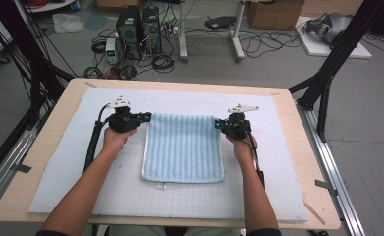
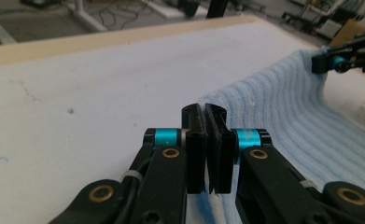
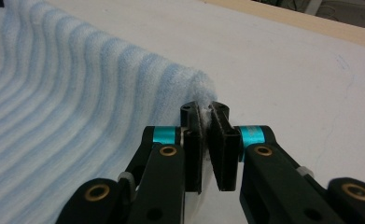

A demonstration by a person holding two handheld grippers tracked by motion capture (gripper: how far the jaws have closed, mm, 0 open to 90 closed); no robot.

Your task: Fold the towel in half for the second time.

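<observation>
near hem: the light blue towel (image 1: 183, 147) lies flat on the white mat (image 1: 81, 167); its near edge, with a small tag, faces the person and no gripper is on it.
towel axis: the ribs run near to far, and the far edge runs left to right between the two hands.
left gripper (image 1: 148, 117): jaws closed on the towel's far-left corner; in the left gripper view (image 2: 207, 122) the cloth is pinched between the pads and lifts off the mat.
right gripper (image 1: 218, 124): jaws clamped on the far-right corner; in the right gripper view (image 3: 207, 120) fuzz shows between the pads.
key relation: both pinched corners sit at the far edge, with the whole towel body lying toward the person.
judgement: likely a fold, carrying the far edge over toward the near hem.
</observation>
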